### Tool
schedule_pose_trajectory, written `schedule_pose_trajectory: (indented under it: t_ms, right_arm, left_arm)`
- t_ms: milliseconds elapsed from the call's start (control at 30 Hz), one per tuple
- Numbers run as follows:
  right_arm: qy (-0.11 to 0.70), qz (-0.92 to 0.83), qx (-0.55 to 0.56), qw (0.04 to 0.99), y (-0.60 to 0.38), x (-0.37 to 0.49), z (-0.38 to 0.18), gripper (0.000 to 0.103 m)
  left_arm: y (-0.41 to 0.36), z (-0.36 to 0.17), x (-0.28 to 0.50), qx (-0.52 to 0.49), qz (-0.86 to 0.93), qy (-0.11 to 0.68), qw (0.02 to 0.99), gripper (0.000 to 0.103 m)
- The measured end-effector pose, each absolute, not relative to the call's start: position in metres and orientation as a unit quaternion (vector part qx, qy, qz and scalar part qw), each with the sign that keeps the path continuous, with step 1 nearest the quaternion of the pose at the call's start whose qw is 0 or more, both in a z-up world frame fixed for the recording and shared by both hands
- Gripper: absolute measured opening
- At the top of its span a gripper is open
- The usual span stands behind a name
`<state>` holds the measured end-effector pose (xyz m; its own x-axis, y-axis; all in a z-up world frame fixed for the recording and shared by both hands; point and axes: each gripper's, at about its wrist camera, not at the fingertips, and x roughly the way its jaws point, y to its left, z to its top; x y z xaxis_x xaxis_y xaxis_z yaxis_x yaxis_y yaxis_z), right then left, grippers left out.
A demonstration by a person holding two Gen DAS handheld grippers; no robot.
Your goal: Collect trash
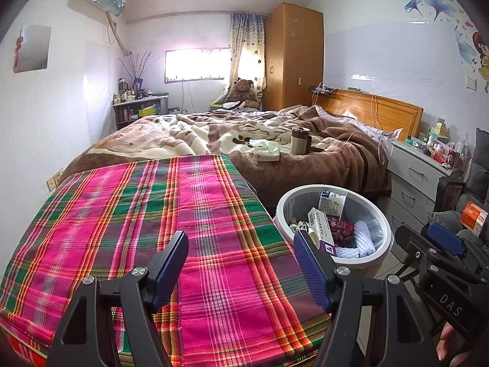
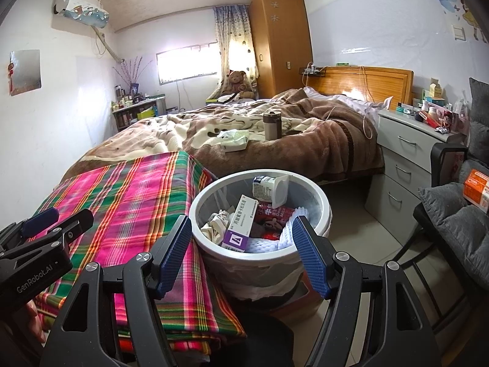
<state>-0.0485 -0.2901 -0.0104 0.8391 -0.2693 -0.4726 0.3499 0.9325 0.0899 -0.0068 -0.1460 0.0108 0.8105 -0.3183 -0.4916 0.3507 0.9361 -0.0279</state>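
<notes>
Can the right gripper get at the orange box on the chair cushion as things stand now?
Probably yes. The right gripper is open and empty, and the orange box lies uncovered on the grey cushion, with nothing between them. It is off to the side, so the hand must swing over.

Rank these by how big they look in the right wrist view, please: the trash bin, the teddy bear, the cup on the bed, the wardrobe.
1. Trash bin, though it is nearest the camera.
2. Wardrobe, far away, surely bigger in reality.
3 and 4. Teddy bear and cup look alike; no ranking.
</notes>
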Motion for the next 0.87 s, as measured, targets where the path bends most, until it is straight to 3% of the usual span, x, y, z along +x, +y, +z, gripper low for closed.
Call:
schedule_pose_trajectory:
  t_ms: [867]
  right_arm:
    - [0.235, -0.158, 0.087, 0.955, -0.2896, -0.0483, -0.01, 0.07]
  left_arm:
    - [-0.1461, 0.0085, -0.0083, 0.032, -0.179, 0.246, 0.952, 0.071]
